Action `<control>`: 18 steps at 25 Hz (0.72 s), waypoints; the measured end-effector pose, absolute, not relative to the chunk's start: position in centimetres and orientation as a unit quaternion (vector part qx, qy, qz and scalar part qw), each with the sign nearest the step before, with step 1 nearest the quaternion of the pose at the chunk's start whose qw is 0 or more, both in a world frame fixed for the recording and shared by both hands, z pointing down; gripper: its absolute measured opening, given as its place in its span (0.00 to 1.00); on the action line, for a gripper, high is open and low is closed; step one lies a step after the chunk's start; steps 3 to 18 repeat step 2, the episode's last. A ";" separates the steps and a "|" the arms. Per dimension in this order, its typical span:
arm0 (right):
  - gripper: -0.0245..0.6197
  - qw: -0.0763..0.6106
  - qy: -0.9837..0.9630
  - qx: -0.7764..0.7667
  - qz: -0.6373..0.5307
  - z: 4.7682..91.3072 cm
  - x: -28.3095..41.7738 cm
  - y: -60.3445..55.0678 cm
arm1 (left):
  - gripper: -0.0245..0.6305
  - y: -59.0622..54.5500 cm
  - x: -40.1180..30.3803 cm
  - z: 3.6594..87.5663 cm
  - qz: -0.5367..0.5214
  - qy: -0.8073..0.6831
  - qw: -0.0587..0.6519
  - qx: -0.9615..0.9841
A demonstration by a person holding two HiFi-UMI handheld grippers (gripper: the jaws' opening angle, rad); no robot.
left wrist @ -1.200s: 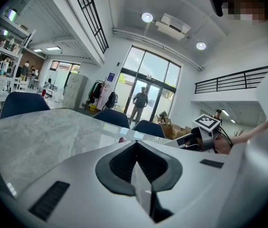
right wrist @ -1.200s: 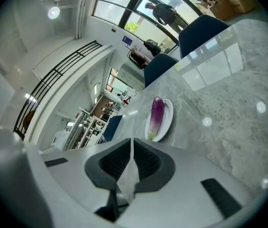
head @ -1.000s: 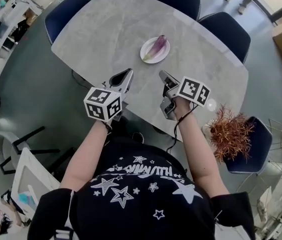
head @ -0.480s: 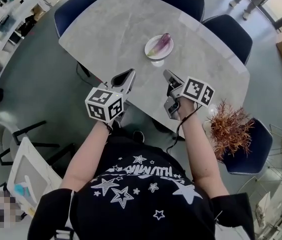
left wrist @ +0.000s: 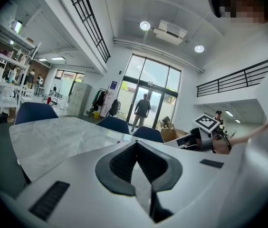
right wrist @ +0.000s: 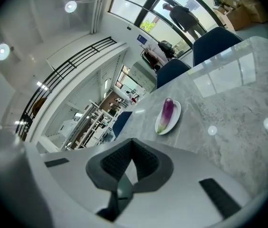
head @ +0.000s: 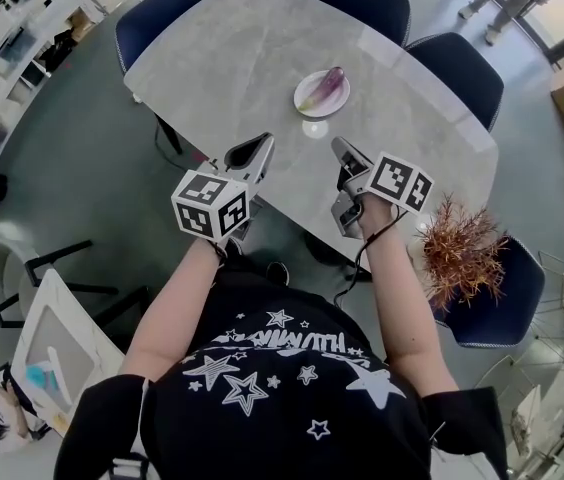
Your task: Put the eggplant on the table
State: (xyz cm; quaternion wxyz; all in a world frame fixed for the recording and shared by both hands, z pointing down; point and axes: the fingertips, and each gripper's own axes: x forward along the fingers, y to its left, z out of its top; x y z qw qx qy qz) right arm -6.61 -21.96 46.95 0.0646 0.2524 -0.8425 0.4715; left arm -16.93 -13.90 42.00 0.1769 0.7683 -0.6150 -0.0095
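The eggplant point(head: 329, 87) is seen lying on a white plate point(head: 308, 103) near the middle of the desk point(head: 222, 58). The left gripper point(head: 253, 149) and right gripper point(head: 346, 154) are held at the near edge, jaws closed on nothing.

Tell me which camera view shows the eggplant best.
The right gripper view. There the eggplant lies on its white plate, largest and unobstructed, purple with a pale green end. The head view shows it from above, smaller, on the same plate. The left gripper view does not show it.
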 end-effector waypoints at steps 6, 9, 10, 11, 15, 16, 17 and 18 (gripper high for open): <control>0.05 0.059 -0.842 0.250 0.474 47.0 -6.8 -21.6 | 0.05 -13.7 -16.9 42.1 -0.009 -0.613 0.176 0.770; 0.05 0.059 -0.842 0.250 0.474 47.0 -6.8 -21.6 | 0.05 -13.7 -16.9 42.1 -0.009 -0.613 0.176 0.770; 0.05 0.059 -0.842 0.250 0.474 47.0 -6.8 -21.6 | 0.05 -13.7 -16.9 42.1 -0.009 -0.613 0.176 0.770; 0.05 0.059 -0.842 0.250 0.474 47.0 -6.8 -21.6 | 0.05 -13.7 -16.9 42.1 -0.009 -0.613 0.176 0.770; 0.05 0.059 -0.842 0.250 0.474 47.0 -6.8 -21.6 | 0.05 -13.7 -16.9 42.1 -0.009 -0.613 0.176 0.770; 0.05 0.059 -0.842 0.250 0.474 47.0 -6.8 -21.6 | 0.05 -13.7 -16.9 42.1 -0.009 -0.613 0.176 0.770; 0.05 0.059 -0.842 0.250 0.474 47.0 -6.8 -21.6 | 0.05 -13.7 -16.9 42.1 -0.009 -0.613 0.176 0.770; 0.05 0.059 -0.842 0.250 0.474 47.0 -6.8 -21.6 | 0.05 -13.7 -16.9 42.1 -0.009 -0.613 0.176 0.770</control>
